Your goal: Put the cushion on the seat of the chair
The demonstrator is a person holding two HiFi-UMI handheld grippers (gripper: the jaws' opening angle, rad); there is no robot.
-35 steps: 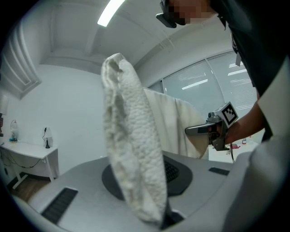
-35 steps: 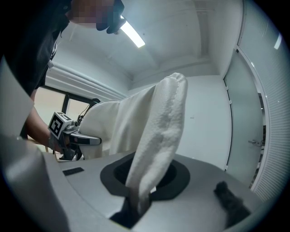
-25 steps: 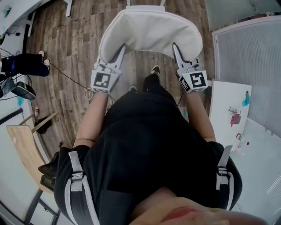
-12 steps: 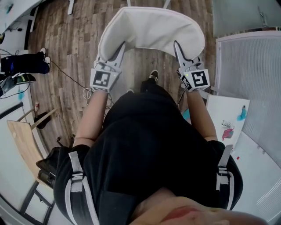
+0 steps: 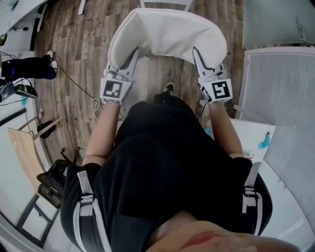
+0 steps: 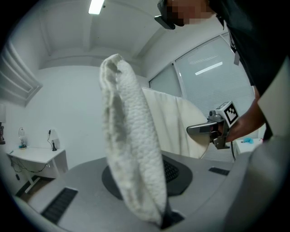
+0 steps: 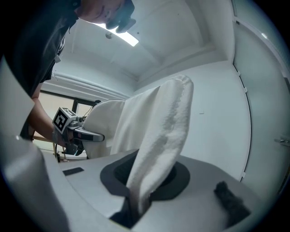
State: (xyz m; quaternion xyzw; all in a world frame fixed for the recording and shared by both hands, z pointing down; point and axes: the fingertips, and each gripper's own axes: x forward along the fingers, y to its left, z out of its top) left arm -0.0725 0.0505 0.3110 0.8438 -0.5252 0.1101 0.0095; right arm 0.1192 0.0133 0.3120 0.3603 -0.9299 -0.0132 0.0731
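Head view: the cushion (image 5: 167, 32) hangs bowed in the air between the left gripper (image 5: 135, 50) and the right gripper (image 5: 196, 50), over the wooden floor (image 5: 83, 44). The floor and the ribbed panel (image 5: 280, 93) on the right have slid nearer, so the load is being carried forward. A white frame (image 5: 165, 4) at the far edge may be the chair.

Left gripper view: its jaws clamp the cushion's (image 6: 131, 158) edge.

Right gripper view: likewise pinched tight on the cushion (image 7: 158, 145). It is not seated yet.

Cushion (image 5: 167, 32) in left gripper (image 5: 135, 52), right gripper (image 5: 196, 52)
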